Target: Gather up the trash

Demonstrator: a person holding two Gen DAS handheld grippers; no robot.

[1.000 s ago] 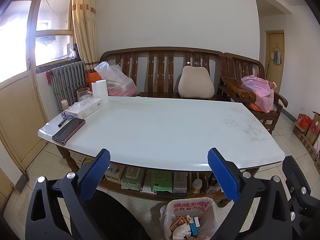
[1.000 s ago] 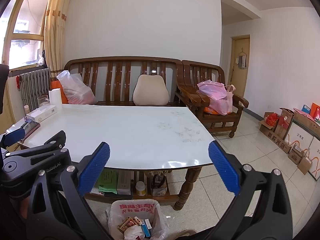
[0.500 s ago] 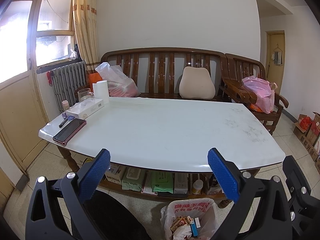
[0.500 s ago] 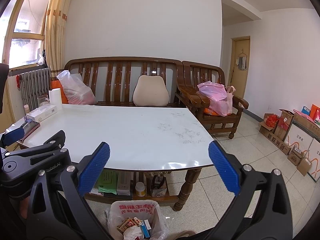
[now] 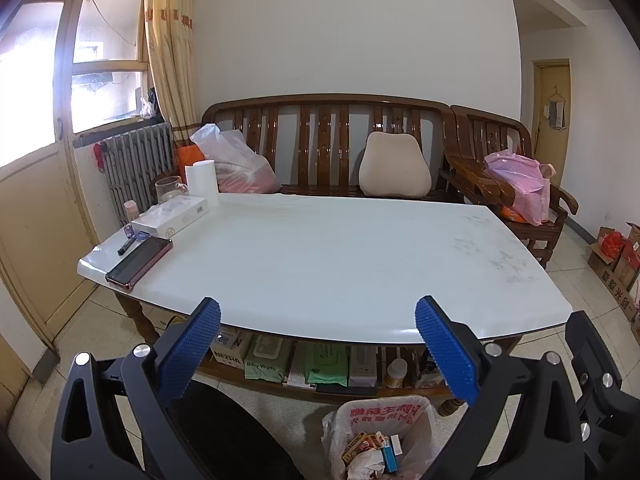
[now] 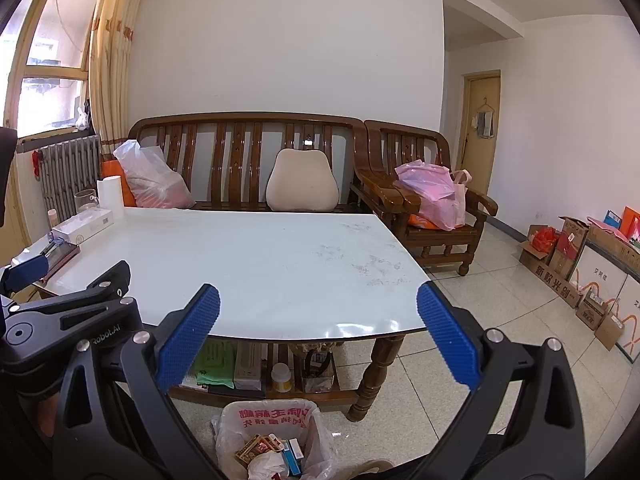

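While both my left gripper (image 5: 318, 342) and right gripper (image 6: 318, 340) hang spread wide and empty, the trash bag (image 6: 269, 424) sits below the table (image 5: 320, 256) edge.

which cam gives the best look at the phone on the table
The left wrist view: the phone lies in full on the table's near left corner, dark screen and reddish case plain. In the right wrist view it shows only as a thin sliver at the far left, partly behind the left gripper.
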